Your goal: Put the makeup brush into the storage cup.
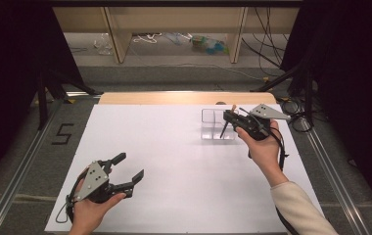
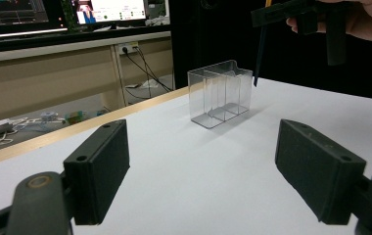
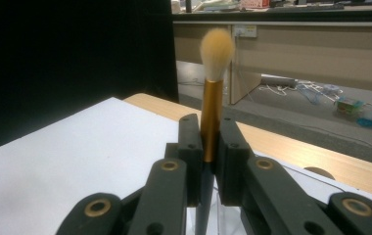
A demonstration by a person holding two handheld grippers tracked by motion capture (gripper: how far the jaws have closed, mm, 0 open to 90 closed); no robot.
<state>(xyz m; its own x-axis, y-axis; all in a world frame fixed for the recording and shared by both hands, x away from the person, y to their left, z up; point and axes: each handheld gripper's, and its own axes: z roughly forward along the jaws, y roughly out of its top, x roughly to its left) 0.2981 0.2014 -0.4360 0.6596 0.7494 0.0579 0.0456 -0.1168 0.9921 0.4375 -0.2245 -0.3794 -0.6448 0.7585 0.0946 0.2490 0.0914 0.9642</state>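
A makeup brush with a gold ferrule and pale bristles stands upright between my right gripper's jaws, which are shut on it. In the high view that right gripper hovers over a clear plastic organizer at the table's far right. The brush's dark handle points down toward the compartments. In the left gripper view the organizer stands upright ahead, and the brush handle hangs just above its right end. My left gripper rests low at the near left, open and holding nothing.
A white sheet covers the table, with a wooden edge at the far side. Metal rails run along both sides. A "5" mark lies on the floor at left. Shelving, cables and bottles sit beyond.
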